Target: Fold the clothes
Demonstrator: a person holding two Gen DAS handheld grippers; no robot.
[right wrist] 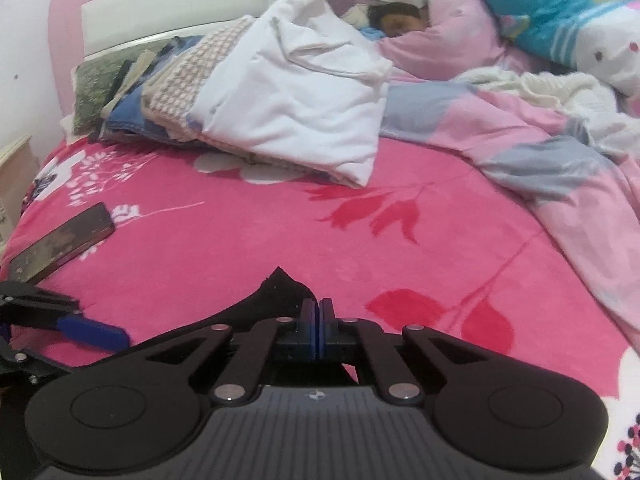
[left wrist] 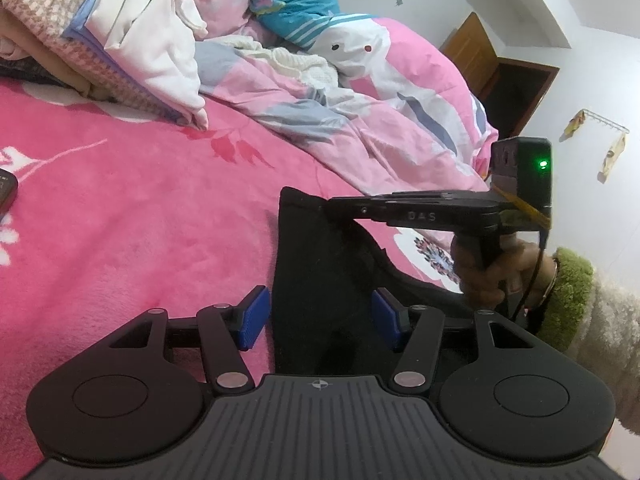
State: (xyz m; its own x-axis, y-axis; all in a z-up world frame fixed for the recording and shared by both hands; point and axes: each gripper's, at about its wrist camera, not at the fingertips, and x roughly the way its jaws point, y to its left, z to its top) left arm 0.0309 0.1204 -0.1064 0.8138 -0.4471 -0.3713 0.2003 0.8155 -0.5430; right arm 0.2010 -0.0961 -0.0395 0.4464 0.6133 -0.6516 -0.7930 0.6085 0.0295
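Black garment (left wrist: 320,280): dark cloth lying on the pink bed, nearest both cameras; its far corner is lifted to a peak.
Left hand-held gripper (left wrist: 320,316): blue pads spread wide, one on each side of the garment's left edge, clamping nothing.
Right hand-held gripper (right wrist: 319,316): blue pads pressed together, pinching the garment's raised corner (right wrist: 280,292).
Bed (right wrist: 248,248): bright pink fleece cover with red leaves and white flowers.
Phone (right wrist: 60,246): dark, flat on the cover, left of the garment, well apart from it.
Folded stack (right wrist: 288,108): white piece on top, checked and blue layers under it, farther back near the headboard (right wrist: 168,4).
Quilt (right wrist: 540,168): pink, grey and white, heaped along the right side.
Left view only: right hand-held gripper seen from the side with a green light, the person's hand (left wrist: 484,276) on its handle, a fuzzy green cuff, a brown door (left wrist: 472,56).
Right view only: a person lying at the head of the bed under the quilt, the headboard, one blue pad of the left hand-held gripper at the frame's left.
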